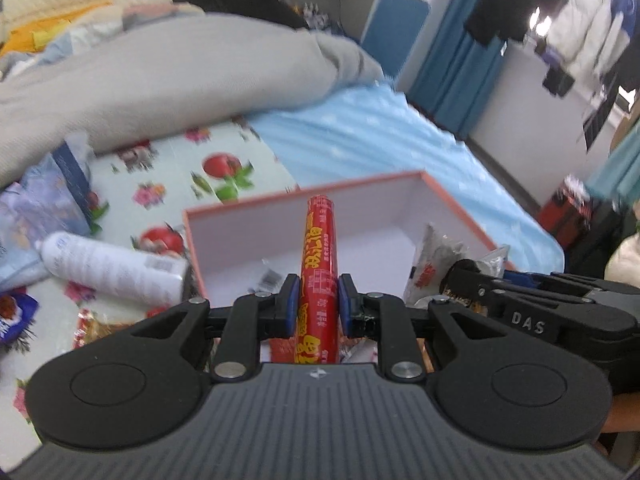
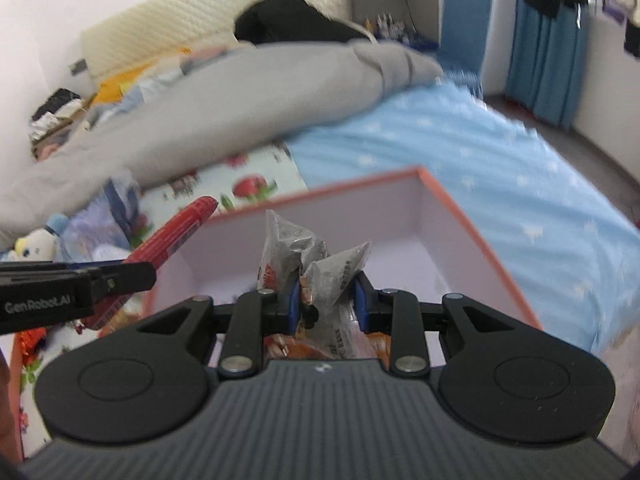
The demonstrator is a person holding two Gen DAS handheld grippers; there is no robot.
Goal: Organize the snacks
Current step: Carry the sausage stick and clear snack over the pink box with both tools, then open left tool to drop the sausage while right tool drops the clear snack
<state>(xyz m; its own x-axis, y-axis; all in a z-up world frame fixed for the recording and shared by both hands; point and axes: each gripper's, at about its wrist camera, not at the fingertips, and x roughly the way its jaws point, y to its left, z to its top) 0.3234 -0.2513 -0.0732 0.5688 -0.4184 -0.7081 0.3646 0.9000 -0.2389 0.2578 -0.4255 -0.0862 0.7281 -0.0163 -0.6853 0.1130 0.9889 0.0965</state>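
My left gripper [image 1: 319,304] is shut on a red sausage stick with yellow print [image 1: 320,248], held lengthwise over the near part of an open box with an orange rim and white inside [image 1: 304,194]. My right gripper [image 2: 328,300] is shut on clear, crinkly snack packets [image 2: 316,256] above the same box [image 2: 472,216]. The right gripper also shows at the right edge of the left wrist view [image 1: 460,276], and the left gripper with the sausage [image 2: 176,232] shows at the left of the right wrist view. Orange snack packs [image 2: 288,346] lie under the right gripper.
The box sits on a bed with a fruit-print mat [image 1: 168,172] and a blue sheet [image 1: 360,132]. A white bottle [image 1: 108,268], loose packets [image 1: 16,312] and a plastic bag [image 1: 40,196] lie left of the box. A grey quilt [image 1: 160,72] is heaped behind.
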